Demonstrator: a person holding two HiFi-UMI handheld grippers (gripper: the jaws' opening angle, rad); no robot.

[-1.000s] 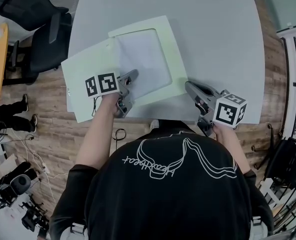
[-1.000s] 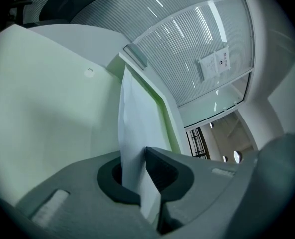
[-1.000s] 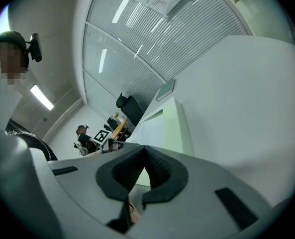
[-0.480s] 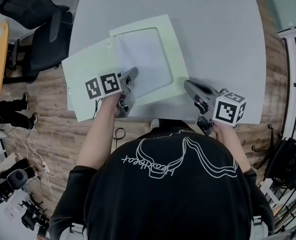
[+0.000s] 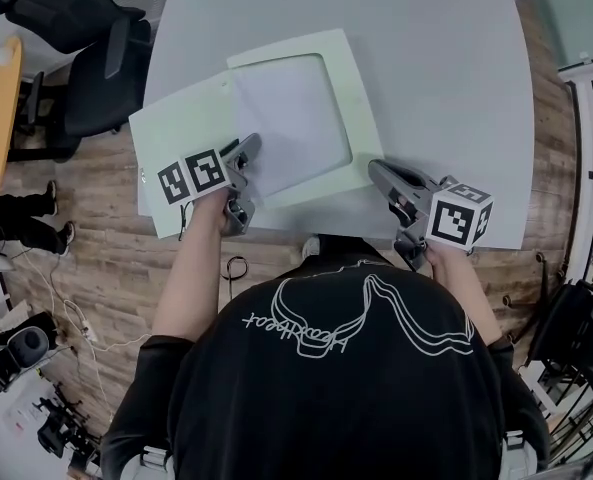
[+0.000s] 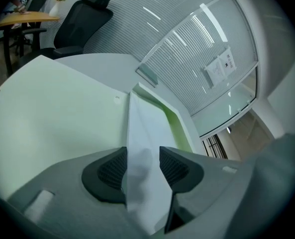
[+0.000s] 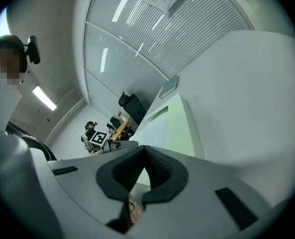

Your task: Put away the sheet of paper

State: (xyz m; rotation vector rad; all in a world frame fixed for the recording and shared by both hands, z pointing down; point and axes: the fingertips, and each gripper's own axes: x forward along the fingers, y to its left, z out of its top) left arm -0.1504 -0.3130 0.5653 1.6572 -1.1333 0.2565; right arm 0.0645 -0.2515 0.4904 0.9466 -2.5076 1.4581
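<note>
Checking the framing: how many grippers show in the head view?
2. The left gripper, jaws just opened with the white sheet between them, is over the folder; the right gripper, shut, is at the table's near edge.

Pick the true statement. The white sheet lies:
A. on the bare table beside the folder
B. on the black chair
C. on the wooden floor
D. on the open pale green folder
D: the white sheet rests on the right half of the open pale green folder, which lies on the grey table.
</note>
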